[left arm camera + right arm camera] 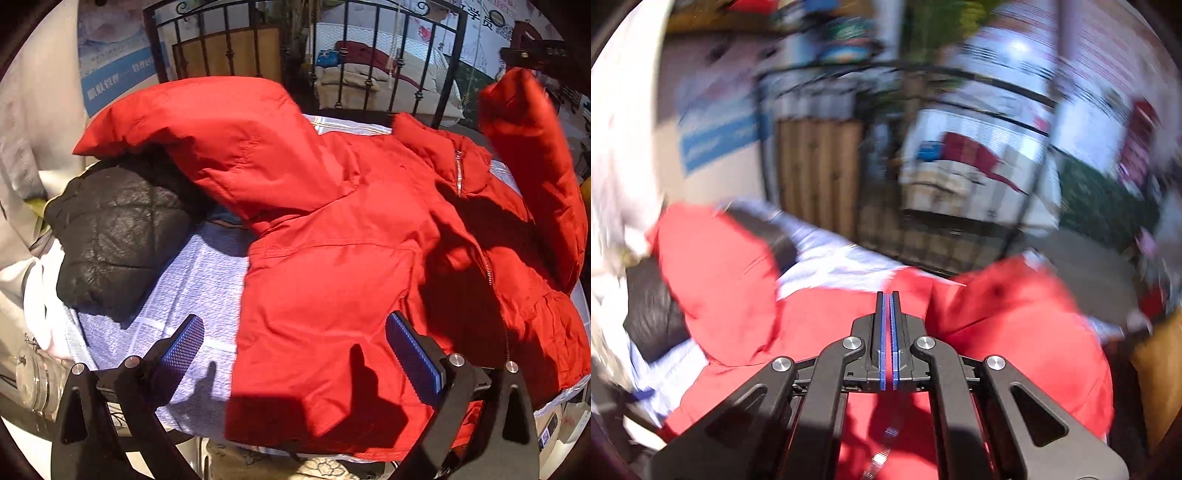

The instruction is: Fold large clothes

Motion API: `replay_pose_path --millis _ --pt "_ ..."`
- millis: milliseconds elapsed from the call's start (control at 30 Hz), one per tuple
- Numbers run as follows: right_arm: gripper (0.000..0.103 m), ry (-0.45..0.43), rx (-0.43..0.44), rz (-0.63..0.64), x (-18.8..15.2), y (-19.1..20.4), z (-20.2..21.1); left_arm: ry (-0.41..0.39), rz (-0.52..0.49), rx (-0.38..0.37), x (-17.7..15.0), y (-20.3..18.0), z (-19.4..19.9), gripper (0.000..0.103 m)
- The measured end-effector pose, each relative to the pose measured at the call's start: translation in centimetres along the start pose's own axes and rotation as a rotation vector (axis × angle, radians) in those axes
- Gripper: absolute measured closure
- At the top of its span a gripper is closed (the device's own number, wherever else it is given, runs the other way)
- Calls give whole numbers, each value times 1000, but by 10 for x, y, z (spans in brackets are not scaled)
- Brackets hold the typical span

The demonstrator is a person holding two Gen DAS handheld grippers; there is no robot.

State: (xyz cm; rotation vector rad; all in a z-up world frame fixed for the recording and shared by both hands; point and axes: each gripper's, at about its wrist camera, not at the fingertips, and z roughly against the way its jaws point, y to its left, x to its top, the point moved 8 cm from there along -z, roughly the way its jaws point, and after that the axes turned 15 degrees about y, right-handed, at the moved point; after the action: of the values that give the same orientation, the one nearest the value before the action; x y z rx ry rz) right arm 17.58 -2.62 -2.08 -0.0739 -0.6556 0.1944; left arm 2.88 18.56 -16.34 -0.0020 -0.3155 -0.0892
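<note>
Left wrist view shows the red jacket (332,236) spread front-up on a light blue checked cloth (199,280) over the surface, its zipper (491,273) running from about seven o'clock near the hem to one o'clock at the collar: that is the long axis. The left claw (295,354) hangs released just above the hem, the cloth edge of the jacket between its blue pads (184,347) but not pinched. One sleeve reaches to ten o'clock, draped over a black quilted garment (110,236); the other stands up at two o'clock. Right wrist view is badly blurred; the right claw (888,317) is clenched on nothing, with the jacket below and ahead of it. The left claw looks nearer the hem.
</note>
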Motion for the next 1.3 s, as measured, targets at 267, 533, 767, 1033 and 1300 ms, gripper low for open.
replay_pose_path --millis 267,533,767,1033,1300 --pt "30 145 109 74 -68 103 -52 40 80 31 -10 46 -11 6" --pt "23 152 -20 -212 -122 -51 -35 2 -31 -50 23 -13 -5 6" --pt "23 267 -79 -537 -194 -186 -56 -17 -143 -121 25 -82 4 6" --pt "18 482 -94 -512 -248 -181 -147 29 -173 -84 2 -90 -2 6" --pt "18 465 -133 -560 -245 -171 -124 72 -158 -48 -6 -77 -9 6"
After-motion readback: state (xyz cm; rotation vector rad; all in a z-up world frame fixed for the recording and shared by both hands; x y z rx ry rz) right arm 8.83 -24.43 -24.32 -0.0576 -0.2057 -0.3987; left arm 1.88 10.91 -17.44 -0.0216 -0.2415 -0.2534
